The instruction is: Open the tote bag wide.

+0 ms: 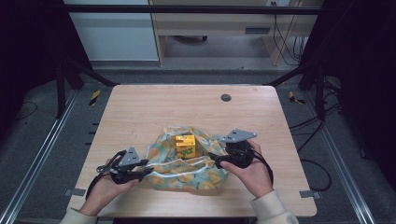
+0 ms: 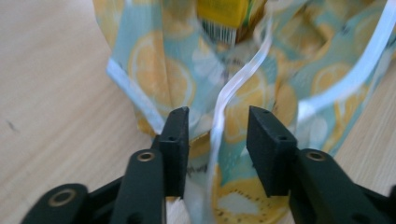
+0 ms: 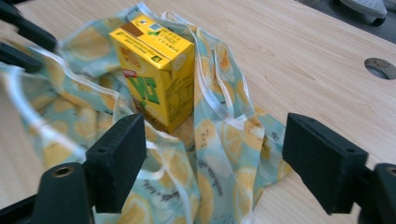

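A lemon-print cloth bag (image 1: pixel 187 173) lies open on the wooden table near its front edge. A yellow drink carton (image 1: pixel 185 145) stands upright inside it. My left gripper (image 1: pixel 147 168) is at the bag's left edge. In the left gripper view its jaws (image 2: pixel 218 135) stand apart, and the bag's white hem (image 2: pixel 233 84) runs loose between them. My right gripper (image 1: pixel 212 158) hovers at the bag's right side. Its jaws (image 3: pixel 215 154) are wide open above the fabric (image 3: pixel 224 135), with the carton (image 3: pixel 159 70) just beyond them.
The table (image 1: pixel 140 112) has a round cable hole (image 1: pixel 226 97) at the back centre, also seen from the right gripper (image 3: pixel 380 67). Bare wood lies behind and beside the bag. Dark frame posts and floor cables surround the table.
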### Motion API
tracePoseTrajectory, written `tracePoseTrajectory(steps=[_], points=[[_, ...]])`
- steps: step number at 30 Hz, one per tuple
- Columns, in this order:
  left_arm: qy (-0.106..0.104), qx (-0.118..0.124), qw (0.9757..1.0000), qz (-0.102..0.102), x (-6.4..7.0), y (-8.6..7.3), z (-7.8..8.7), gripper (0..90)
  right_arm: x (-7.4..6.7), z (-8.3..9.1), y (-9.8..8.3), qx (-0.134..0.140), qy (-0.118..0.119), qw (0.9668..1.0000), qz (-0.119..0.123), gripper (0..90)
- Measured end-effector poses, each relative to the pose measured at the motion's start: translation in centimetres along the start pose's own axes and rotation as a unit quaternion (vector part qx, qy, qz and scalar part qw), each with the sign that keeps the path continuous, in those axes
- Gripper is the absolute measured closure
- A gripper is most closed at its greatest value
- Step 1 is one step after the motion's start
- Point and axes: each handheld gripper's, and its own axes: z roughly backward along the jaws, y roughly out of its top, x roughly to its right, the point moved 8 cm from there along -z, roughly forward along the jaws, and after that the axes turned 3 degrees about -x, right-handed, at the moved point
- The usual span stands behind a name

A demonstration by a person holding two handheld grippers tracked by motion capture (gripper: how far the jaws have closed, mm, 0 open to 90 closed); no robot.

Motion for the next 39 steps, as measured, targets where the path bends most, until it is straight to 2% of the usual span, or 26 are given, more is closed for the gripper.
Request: tracePoseTrajectory(steps=[3,6,10,12,15,17,21,24,29,31,34,39], points=[[0.006,0.022,0.9997,-0.012,0.8,1.4,1.0,49.8,0.2,-1.3,0.3,-0.013,-0.001,0.9999,0.003,27.1],[0.013,0.033,0.9991,-0.022,1.6,2.3,1.4,43.3,0.2,-2.9,0.6,-0.023,0.001,0.9997,0.01,31.8],[0.014,0.042,0.9988,-0.02,2.1,3.1,2.0,35.2,0.2,-4.6,0.4,-0.046,0.002,0.9989,0.012,33.6],[0.011,0.042,0.9988,-0.023,2.2,3.2,1.9,33.9,0.1,-5.3,0.1,-0.057,0.003,0.9982,0.017,34.3],[0.003,0.018,0.9995,-0.026,2.5,2.5,0.8,29.7,0.2,-6.0,-0.1,-0.069,-0.003,0.9974,0.02,36.0],[-0.01,0.003,0.9997,-0.022,2.8,1.9,0.0,27.9,0.2,-6.4,-0.2,-0.078,-0.001,0.9967,0.021,38.4],[-0.033,-0.004,0.9991,-0.028,3.4,1.5,-0.7,23.0,0.0,-6.7,-0.4,-0.088,0.001,0.9959,0.021,43.4],[-0.033,-0.005,0.999,-0.03,3.3,1.3,-0.6,20.6,-0.1,-6.6,-0.5,-0.089,0.005,0.9957,0.025,47.9],[-0.023,0.016,0.9994,-0.021,2.7,1.8,0.3,18.1,0.0,-6.6,-0.5,-0.09,0.005,0.9954,0.032,57.3],[-0.022,0.01,0.9995,-0.022,2.6,1.6,0.1,17.0,0.0,-6.8,-0.6,-0.089,0.005,0.9955,0.032,60.1],[-0.015,-0.012,0.9996,-0.022,2.5,0.8,-0.9,15.7,0.2,-7.1,-0.6,-0.09,0.006,0.9956,0.025,69.8],[-0.01,-0.025,0.9996,-0.008,2.0,0.2,-2.0,15.7,0.4,-7.4,-0.5,-0.092,0.01,0.9955,0.024,84.2]])
